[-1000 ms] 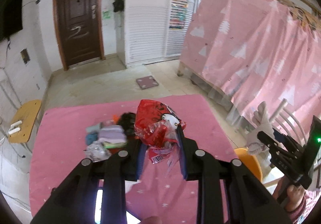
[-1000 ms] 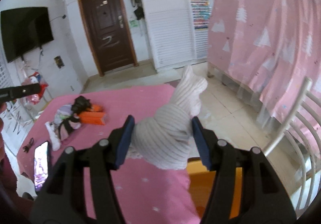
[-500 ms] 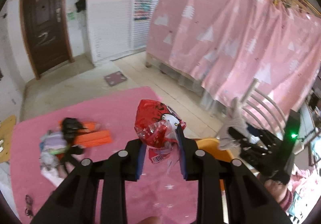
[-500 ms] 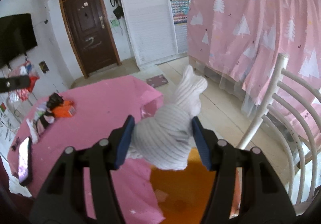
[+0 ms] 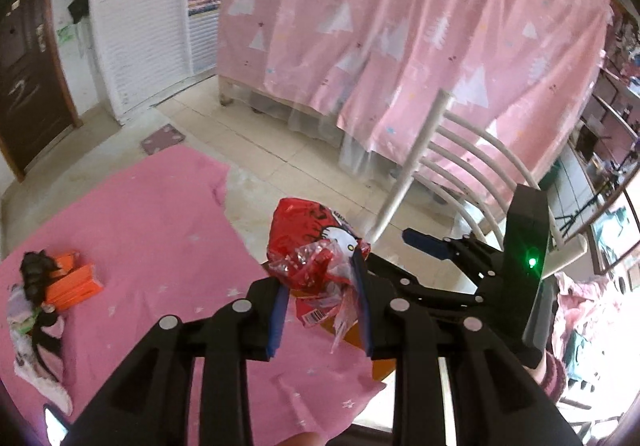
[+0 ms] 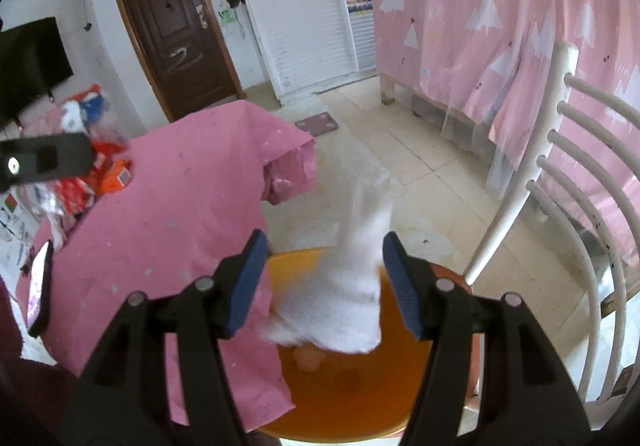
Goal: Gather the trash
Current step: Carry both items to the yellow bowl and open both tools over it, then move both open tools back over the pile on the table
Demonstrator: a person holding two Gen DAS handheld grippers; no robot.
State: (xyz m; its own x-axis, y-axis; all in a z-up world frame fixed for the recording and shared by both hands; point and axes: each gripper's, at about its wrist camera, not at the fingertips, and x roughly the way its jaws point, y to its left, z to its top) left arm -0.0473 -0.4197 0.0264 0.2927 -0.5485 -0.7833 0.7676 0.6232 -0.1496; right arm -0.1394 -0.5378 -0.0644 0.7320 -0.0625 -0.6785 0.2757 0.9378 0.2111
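My left gripper (image 5: 320, 302) is shut on a crumpled red Hello Kitty wrapper (image 5: 314, 250) and holds it above the pink table's right edge. My right gripper (image 6: 324, 274) stands open over an orange bin (image 6: 360, 374). A white striped cloth wad (image 6: 344, 306) is blurred between the spread jaws, free of the pads, above the bin. The right gripper also shows in the left wrist view (image 5: 452, 258), right of the wrapper. A corner of the bin (image 5: 360, 342) shows under the wrapper.
The pink tablecloth (image 6: 180, 206) carries a pile of orange boxes, a black item and cloth scraps (image 5: 52, 286) at the far left, and a phone (image 6: 40, 286) at the near edge. A white slatted chair (image 6: 580, 186) stands right of the bin. Pink curtains hang behind.
My right gripper has opened and the white cloth wad has come free and drops toward the orange bin. My left gripper has swung right with the wrapper, toward the bin.
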